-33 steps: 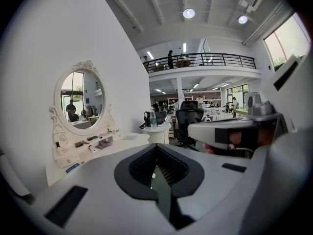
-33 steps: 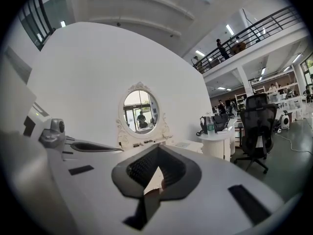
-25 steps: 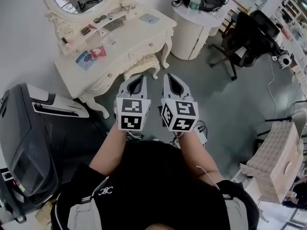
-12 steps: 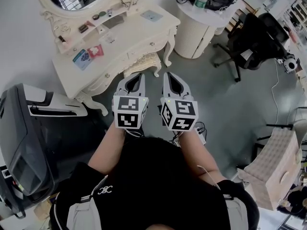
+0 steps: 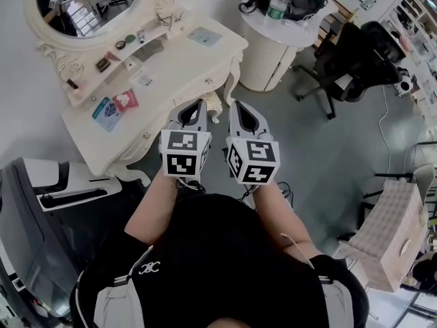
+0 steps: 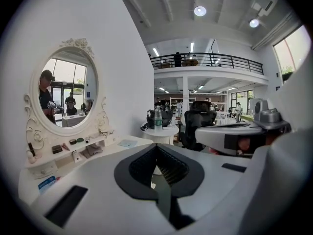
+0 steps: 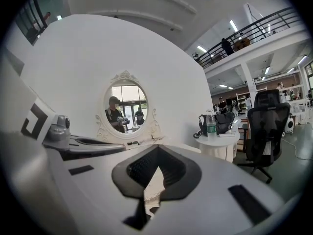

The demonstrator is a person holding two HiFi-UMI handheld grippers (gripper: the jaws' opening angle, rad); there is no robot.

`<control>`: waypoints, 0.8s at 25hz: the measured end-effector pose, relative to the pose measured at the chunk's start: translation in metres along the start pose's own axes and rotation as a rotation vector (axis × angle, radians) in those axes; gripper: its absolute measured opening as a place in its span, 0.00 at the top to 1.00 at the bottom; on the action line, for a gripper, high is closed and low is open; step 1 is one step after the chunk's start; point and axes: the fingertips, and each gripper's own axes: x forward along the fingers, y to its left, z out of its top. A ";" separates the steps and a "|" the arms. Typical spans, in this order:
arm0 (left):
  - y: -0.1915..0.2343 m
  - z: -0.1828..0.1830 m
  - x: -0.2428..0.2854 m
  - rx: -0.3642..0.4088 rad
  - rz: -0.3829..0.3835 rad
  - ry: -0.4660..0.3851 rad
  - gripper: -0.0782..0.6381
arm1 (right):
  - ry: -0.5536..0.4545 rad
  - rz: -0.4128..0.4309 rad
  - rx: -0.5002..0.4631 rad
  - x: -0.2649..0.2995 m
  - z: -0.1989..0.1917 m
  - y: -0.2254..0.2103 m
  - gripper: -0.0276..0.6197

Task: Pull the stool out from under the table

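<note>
Stool (image 5: 214,109) is tucked under the table (image 5: 183,63). In the head view only a cream sliver of it shows, at 12 o'clock from my tools, in the gap between their tips. Through the right gripper view I catch its pale seat with a carved edge (image 7: 152,187), low and straight ahead.

The table is the biggest thing here. Its long axis runs from 8 o'clock to 2 o'clock, and its front faces me, toward 5 o'clock. I judge the stool has to come out along that 5 o'clock line, square to the table's front. An oval mirror (image 5: 89,5) stands on the table's back edge at 10 o'clock. A black chair (image 5: 362,53) sits well apart at 2 o'clock, with a round stand (image 5: 273,46) between it and the table.

My left gripper (image 5: 196,104) and right gripper (image 5: 236,105) are held side by side, both pointing to 12 o'clock. Their tips flank the stool's visible part. The left tip overlaps the table's front edge and the right lies near the table leg. Both have their jaws closed tip to tip with nothing between them. Neither touches the stool as far as I can tell. They look about equally near it. Either must spread its jaws before it can take hold of the seat.
</note>
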 end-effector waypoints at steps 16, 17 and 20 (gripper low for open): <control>0.072 0.016 0.086 -0.033 -0.089 0.032 0.89 | 0.039 -0.070 -0.007 0.106 0.007 -0.002 0.95; 0.074 0.013 0.091 -0.032 -0.098 0.041 0.89 | 0.044 -0.081 -0.011 0.110 0.005 -0.004 0.95; 0.080 0.004 0.105 -0.028 -0.125 0.068 0.89 | 0.073 -0.150 -0.026 0.123 -0.006 -0.013 0.95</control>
